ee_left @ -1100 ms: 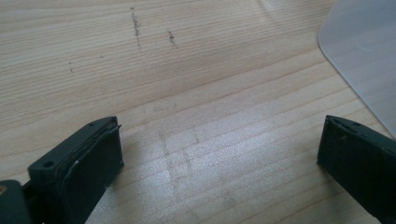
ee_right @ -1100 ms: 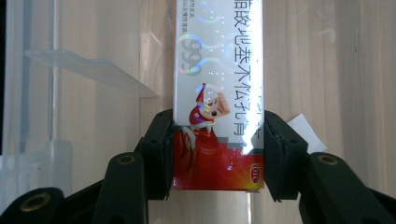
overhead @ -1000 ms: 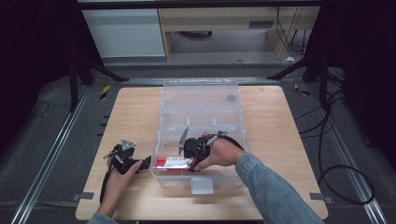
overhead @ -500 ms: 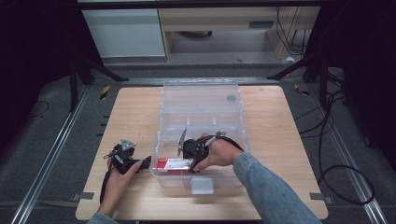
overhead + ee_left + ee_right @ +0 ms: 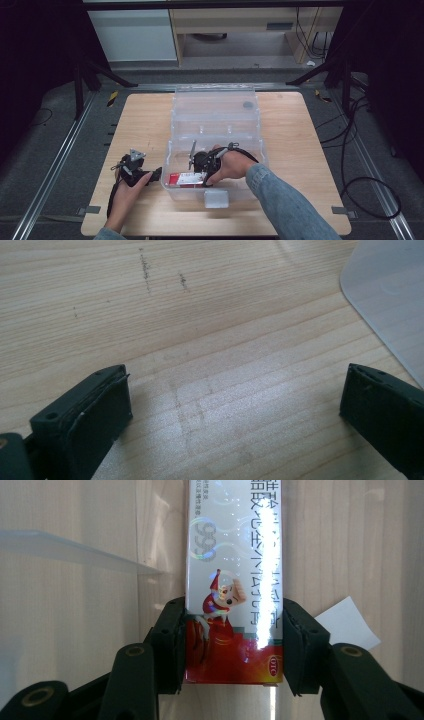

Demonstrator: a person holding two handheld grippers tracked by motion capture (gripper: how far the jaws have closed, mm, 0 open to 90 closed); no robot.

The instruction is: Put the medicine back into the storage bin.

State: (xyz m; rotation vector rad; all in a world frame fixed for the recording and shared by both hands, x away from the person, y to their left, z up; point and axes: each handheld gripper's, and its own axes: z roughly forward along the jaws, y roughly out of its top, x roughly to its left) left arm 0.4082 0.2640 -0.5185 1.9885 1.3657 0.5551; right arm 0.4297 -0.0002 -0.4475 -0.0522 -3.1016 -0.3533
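A red and white medicine box (image 5: 185,178) (image 5: 234,580) lies flat in the front left part of a clear plastic bin (image 5: 172,192). My right gripper (image 5: 201,177) (image 5: 234,630) reaches into the bin and is shut on one end of the box, a pad pressed on each long side. To the left of the bin, my left gripper (image 5: 156,173) (image 5: 235,405) rests low over the bare wooden table (image 5: 145,120). It is open, with nothing between its fingers. In the left gripper view a corner of the bin (image 5: 395,295) shows at the upper right.
The bin's clear lid (image 5: 215,100) lies folded back behind it, toward the far edge. A white latch (image 5: 216,198) juts from the bin's front wall. A white paper slip (image 5: 347,622) lies beside the box. Bare wood shows left and right of the bin.
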